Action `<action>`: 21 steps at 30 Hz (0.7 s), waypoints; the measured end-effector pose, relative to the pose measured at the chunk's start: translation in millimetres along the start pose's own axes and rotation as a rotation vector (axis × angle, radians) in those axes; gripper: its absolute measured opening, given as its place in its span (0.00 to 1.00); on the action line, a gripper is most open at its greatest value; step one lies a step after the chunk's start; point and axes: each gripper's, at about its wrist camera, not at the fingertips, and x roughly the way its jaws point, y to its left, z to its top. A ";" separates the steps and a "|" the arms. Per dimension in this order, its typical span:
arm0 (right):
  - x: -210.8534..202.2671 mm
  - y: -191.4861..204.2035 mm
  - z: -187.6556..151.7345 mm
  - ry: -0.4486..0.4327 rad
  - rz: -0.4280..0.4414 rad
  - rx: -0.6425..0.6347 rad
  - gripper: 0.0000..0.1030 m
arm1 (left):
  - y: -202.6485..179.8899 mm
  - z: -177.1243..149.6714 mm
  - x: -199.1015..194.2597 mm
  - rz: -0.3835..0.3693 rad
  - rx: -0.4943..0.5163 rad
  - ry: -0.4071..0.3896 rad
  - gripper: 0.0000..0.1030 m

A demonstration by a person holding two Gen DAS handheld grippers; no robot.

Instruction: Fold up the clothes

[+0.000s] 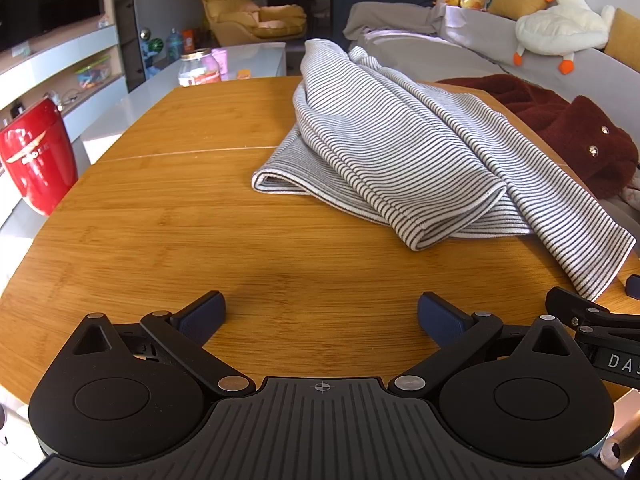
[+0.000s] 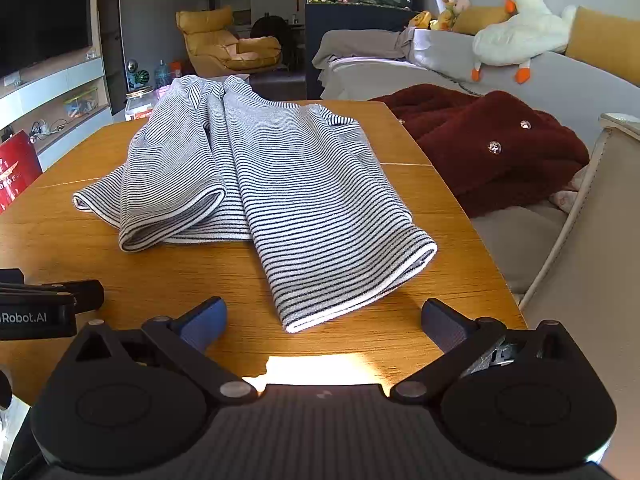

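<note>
A grey-and-white striped garment [image 1: 400,152] lies crumpled on the wooden table [image 1: 180,220], with two sleeve or leg ends pointing toward me. It also shows in the right wrist view [image 2: 272,184]. My left gripper [image 1: 320,314] is open and empty above bare wood, left of the garment's near end. My right gripper [image 2: 324,320] is open and empty, with the garment's nearest hem [image 2: 320,312] lying between its fingers' line, untouched. The right gripper's tip shows in the left wrist view [image 1: 592,320].
A dark red fleece garment [image 2: 480,148] lies on the grey sofa [image 2: 560,80] just beyond the table's right edge. A red bin [image 1: 36,156] stands left of the table. A jar [image 1: 198,68] sits on a white table behind.
</note>
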 end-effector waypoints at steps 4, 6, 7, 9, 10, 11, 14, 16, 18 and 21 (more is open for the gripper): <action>0.1 0.4 -0.8 -0.002 0.000 -0.001 1.00 | 0.3 0.2 0.1 0.000 0.000 -0.007 1.00; 0.1 0.2 -1.3 -0.002 0.001 -0.002 1.00 | 0.5 0.3 0.1 0.000 0.000 -0.010 1.00; 0.1 0.2 -1.5 -0.002 0.002 -0.002 1.00 | 0.5 0.4 0.2 0.000 0.000 -0.012 1.00; 0.1 0.2 -1.9 -0.003 0.002 -0.001 1.00 | 0.7 0.5 0.2 0.000 -0.001 -0.015 1.00; 0.1 0.3 -2.0 -0.004 0.002 -0.001 1.00 | 0.8 0.5 0.2 0.000 -0.001 -0.017 1.00; 0.0 0.8 -2.2 -0.005 0.002 0.000 1.00 | 0.9 0.6 0.3 0.000 -0.001 -0.018 1.00; -0.9 1.2 -3.3 -0.009 0.002 0.000 1.00 | 0.7 0.4 0.4 0.001 -0.001 -0.023 1.00; -1.1 0.8 -3.3 -0.010 0.004 0.000 1.00 | 0.4 0.3 0.8 0.001 -0.002 -0.026 1.00; -1.2 -0.1 -2.9 -0.010 0.007 -0.002 1.00 | 0.1 -0.7 -0.1 0.001 -0.002 -0.025 1.00; -1.1 -1.4 -2.1 -0.010 0.015 -0.008 1.00 | 0.0 0.2 1.0 0.001 -0.002 -0.022 1.00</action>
